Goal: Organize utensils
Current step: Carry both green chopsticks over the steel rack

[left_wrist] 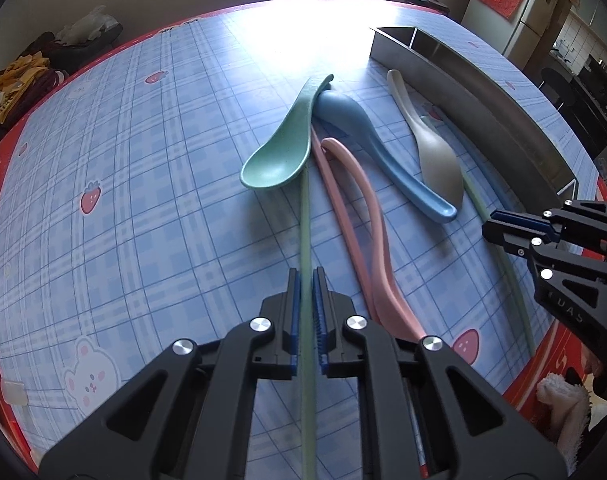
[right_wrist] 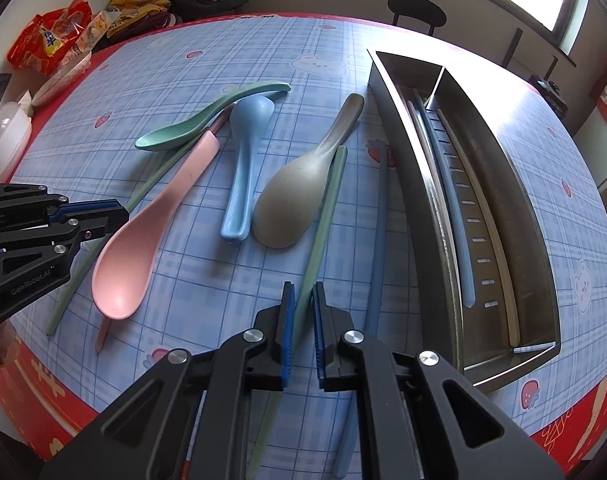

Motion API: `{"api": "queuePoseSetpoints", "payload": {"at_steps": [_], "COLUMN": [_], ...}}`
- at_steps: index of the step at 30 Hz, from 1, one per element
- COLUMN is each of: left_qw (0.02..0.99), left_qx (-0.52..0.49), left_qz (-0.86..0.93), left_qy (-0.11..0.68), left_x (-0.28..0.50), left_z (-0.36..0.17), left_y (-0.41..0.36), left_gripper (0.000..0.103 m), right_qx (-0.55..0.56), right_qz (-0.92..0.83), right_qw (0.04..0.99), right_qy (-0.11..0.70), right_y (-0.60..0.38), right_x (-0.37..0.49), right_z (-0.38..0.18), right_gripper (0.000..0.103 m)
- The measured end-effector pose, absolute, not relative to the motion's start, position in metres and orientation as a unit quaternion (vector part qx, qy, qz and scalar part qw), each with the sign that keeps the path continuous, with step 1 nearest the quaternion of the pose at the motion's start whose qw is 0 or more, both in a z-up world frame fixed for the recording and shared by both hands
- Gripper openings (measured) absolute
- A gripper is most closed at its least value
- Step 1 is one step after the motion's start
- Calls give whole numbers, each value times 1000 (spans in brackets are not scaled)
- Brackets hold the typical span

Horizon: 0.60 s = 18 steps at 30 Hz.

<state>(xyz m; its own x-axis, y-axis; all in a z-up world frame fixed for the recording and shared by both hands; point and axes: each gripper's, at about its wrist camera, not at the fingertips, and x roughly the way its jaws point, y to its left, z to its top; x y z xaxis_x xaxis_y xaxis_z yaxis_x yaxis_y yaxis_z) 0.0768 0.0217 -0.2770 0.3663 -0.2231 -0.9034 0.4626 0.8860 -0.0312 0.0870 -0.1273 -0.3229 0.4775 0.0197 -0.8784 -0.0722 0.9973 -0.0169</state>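
Observation:
Between the fingers of my left gripper (left_wrist: pixel 306 276) runs a green chopstick (left_wrist: pixel 305 216), and the gripper is shut on it near the table's front edge. My right gripper (right_wrist: pixel 303 288) is shut on a second green chopstick (right_wrist: pixel 327 208), whose far end leans on a grey-beige spoon (right_wrist: pixel 295 196). A green spoon (left_wrist: pixel 275 152), a blue spoon (left_wrist: pixel 367 140) and a pink spoon (left_wrist: pixel 367 216) lie crossed on the blue checked cloth. A loose blue chopstick (right_wrist: pixel 377 240) lies beside the steel tray (right_wrist: pixel 423 184). The tray holds a blue chopstick (right_wrist: pixel 455 216) and a beige one (right_wrist: pixel 487 220).
Snack bags (right_wrist: pixel 51 40) and clothes are piled beyond the table's far left corner. A round stool (right_wrist: pixel 417 10) stands behind the table. The red table edge (right_wrist: pixel 43 380) is close under both grippers. A pink chopstick (left_wrist: pixel 335 192) lies under the pink spoon.

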Motion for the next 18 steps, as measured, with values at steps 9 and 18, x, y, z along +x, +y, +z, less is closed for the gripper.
{"api": "queuePoseSetpoints", "payload": {"at_steps": [9, 18], "left_qw": [810, 813], "left_qx": [95, 26], "left_qz": [-225, -225], "left_qy": [532, 537], "left_x": [73, 41], "left_z": [-276, -260], "left_y": [23, 59], "left_gripper": [10, 10], "right_qx": [27, 86], "right_qz": [33, 57], "right_qw": [854, 853], "right_qy": [519, 511], "right_y": [-143, -151], "right_x": [87, 66], "right_z": [-321, -309], "right_gripper": [8, 6]}}
